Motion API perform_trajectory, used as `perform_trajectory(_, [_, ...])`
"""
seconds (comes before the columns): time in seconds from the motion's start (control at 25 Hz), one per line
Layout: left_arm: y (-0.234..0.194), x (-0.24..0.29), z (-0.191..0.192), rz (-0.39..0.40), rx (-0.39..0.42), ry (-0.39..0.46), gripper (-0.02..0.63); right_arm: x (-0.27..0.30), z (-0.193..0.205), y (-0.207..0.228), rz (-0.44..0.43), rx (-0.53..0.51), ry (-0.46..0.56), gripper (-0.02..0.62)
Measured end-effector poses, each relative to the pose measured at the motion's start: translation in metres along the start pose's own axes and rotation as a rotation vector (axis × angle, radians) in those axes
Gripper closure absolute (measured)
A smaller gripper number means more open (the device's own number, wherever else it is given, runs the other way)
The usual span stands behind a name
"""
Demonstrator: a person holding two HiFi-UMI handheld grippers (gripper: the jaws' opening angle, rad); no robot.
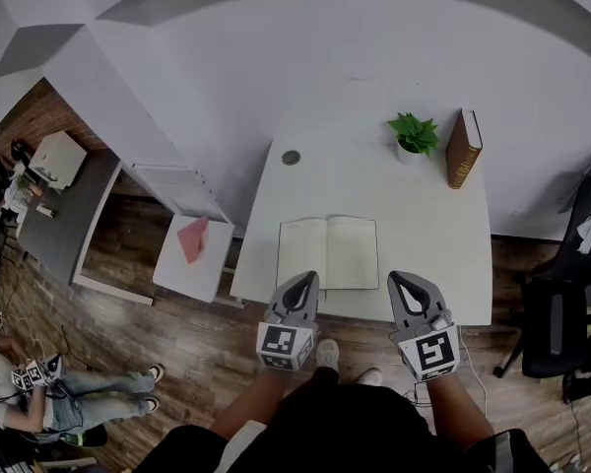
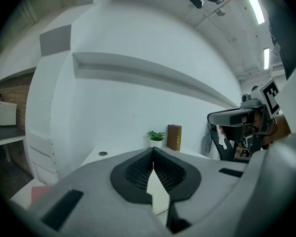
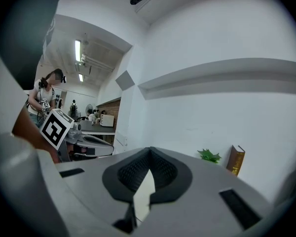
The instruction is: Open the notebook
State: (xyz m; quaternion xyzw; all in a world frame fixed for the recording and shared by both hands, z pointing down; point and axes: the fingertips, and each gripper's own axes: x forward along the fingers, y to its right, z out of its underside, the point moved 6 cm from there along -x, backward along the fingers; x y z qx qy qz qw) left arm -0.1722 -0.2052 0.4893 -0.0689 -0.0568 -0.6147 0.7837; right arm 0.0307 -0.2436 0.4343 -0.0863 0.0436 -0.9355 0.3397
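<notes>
The notebook [image 1: 327, 252] lies open and flat on the white table [image 1: 433, 235], near its front edge, showing two blank pages. My left gripper [image 1: 308, 276] hovers at the notebook's front edge, over the left page's lower corner, and it is shut with nothing between its jaws. My right gripper [image 1: 399, 276] is just right of the notebook's front right corner, its jaws meeting at the tips, also empty. In the left gripper view the left gripper [image 2: 153, 149] shows closed tips, and the right gripper view shows the same for the right gripper [image 3: 149, 148].
A small potted plant [image 1: 413, 134] and an upright brown book [image 1: 463, 148] stand at the table's back right. A round cable hole [image 1: 292, 157] is at the back left. A low white side table [image 1: 192, 259] carries a red object; a black chair [image 1: 555, 323] is at the right.
</notes>
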Motion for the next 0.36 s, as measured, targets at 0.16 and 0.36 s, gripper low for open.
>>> perform_trajectory(0.16, [-0.0004, -0.0004, 0.0005, -0.009, 0.001, 0.001, 0.600, 0.0003, 0.0015, 0.0001, -0.012, -0.033, -0.003, 0.594])
perform_trajectory(0.36, [-0.0038, 0.0000, -0.0018, -0.025, 0.003, 0.004, 0.600, 0.0027, -0.0001, 0.0001, -0.013, 0.002, 0.007, 0.594])
